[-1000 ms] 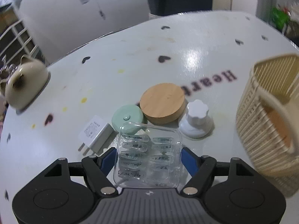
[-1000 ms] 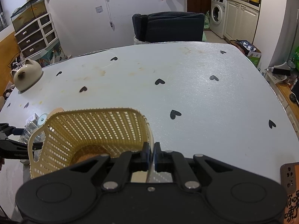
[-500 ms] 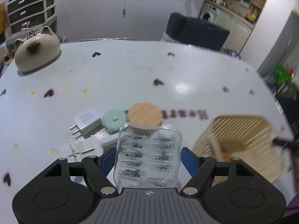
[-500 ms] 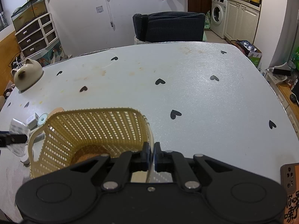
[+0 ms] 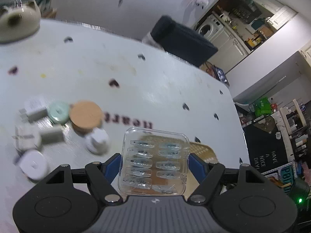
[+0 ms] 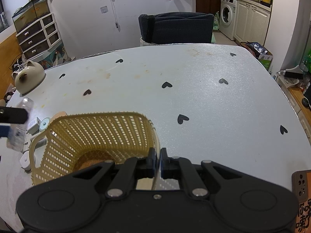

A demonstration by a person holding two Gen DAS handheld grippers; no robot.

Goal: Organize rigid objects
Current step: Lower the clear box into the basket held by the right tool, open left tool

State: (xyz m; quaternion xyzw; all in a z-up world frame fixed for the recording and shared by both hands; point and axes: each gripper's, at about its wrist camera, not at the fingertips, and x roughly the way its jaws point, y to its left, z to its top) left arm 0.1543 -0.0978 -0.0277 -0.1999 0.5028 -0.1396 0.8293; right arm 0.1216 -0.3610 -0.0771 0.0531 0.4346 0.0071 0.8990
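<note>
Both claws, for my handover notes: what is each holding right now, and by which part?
Left claw: clear plastic case, clamped across its two side edges. Right claw: shut on the near rim of the yellow basket.

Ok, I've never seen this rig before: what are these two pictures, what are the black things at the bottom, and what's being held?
Each picture comes from a fisheye camera on a hand-held gripper, looking along its two fingers; the black shapes are the grippers themselves. In the left wrist view, the left gripper holds a clear plastic case of small pale pieces above the white table. Below lie a wooden lid, a mint round piece, a white knob and white chargers, all blurred. In the right wrist view, the right gripper is shut on the rim of a yellow basket.
</note>
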